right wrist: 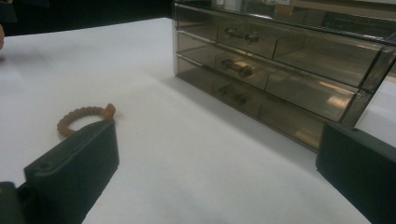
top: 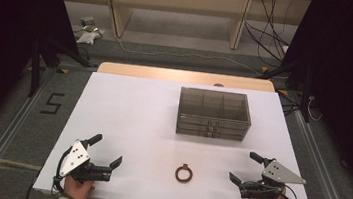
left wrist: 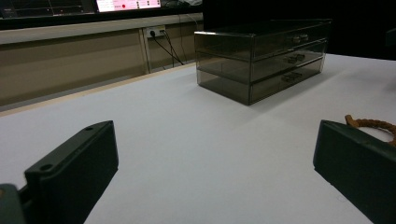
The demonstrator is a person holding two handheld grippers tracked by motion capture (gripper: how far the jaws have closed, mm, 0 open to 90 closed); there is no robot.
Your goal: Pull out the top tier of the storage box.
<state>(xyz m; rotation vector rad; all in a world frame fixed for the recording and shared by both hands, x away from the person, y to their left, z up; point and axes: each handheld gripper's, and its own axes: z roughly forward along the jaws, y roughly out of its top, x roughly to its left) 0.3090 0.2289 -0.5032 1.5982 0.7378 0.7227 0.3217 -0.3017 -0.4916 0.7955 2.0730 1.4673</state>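
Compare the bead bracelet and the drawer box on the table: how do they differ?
The bracelet is a small reddish-brown ring of beads; the drawer box is a far larger smoky, see-through case. The bracelet lies flat on the table near its front edge, between the two grippers; the box stands upright farther back, with stacked drawers, all closed. Both rest on the white top, untouched.

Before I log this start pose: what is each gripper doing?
Left gripper: open, holding nothing.
Right gripper: open, holding nothing.
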